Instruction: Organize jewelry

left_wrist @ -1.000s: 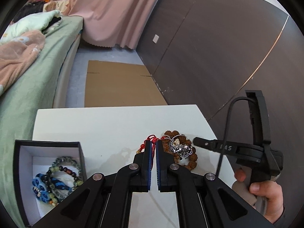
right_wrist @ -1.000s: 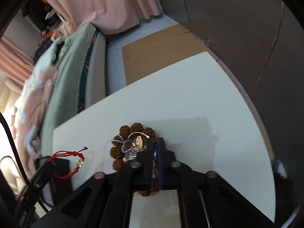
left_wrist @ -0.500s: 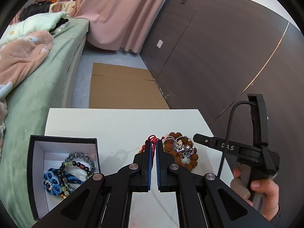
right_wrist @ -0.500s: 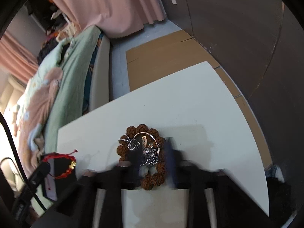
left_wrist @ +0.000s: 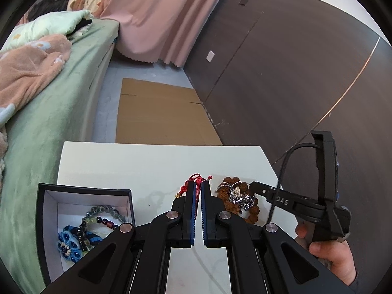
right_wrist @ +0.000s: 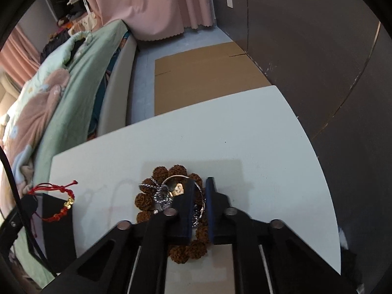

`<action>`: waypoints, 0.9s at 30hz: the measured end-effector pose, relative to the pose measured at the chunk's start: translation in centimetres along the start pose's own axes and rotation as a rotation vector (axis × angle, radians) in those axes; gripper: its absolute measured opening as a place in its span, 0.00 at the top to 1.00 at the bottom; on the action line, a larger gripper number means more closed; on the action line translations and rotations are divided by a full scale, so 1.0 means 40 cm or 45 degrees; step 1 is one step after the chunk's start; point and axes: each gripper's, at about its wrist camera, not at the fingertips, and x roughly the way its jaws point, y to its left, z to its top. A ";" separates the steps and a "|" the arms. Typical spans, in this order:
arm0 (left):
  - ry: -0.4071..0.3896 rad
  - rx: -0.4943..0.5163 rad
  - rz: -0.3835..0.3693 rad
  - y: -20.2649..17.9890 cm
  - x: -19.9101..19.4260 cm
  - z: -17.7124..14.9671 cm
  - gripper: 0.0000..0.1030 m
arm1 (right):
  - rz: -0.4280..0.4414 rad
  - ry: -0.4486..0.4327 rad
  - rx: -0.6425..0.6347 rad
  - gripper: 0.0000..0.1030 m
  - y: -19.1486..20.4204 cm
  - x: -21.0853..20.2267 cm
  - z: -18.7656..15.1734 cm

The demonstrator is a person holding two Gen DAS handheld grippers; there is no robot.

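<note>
We see a white table (left_wrist: pixel 159 161) nearest us. Beyond it, at twelve o'clock, flattened cardboard (left_wrist: pixel 159 115) lies on the grey floor (left_wrist: pixel 110 78). At ten o'clock stands a bed (left_wrist: pixel 49 112) with green cover and a peach blanket (left_wrist: pixel 27 68); pink curtains (left_wrist: pixel 156 12) hang at twelve, a dark panelled wall (left_wrist: pixel 281 73) at two.

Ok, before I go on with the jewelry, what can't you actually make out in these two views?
- Left wrist view: red cord bracelet, mostly behind the left gripper.
- Right wrist view: whether the right gripper pinches the silver chain; fingers cover it.
- Brown bead bracelet: near half under the gripper.
- Box: cut by the left-view edge.
</note>
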 end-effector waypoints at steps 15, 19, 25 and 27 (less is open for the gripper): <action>-0.036 0.014 0.014 -0.011 -0.052 -0.021 0.97 | 0.160 -0.045 0.127 0.99 -0.047 -0.069 -0.007; -0.036 0.019 0.018 -0.011 -0.051 -0.022 0.97 | 0.136 -0.002 0.100 0.79 -0.037 -0.042 -0.005; -0.030 0.016 0.012 -0.006 -0.043 -0.015 0.97 | 0.151 0.030 0.134 0.79 -0.051 -0.008 0.006; -0.028 0.018 0.009 -0.007 -0.041 -0.014 0.97 | 0.150 0.039 0.132 0.79 -0.048 0.000 0.010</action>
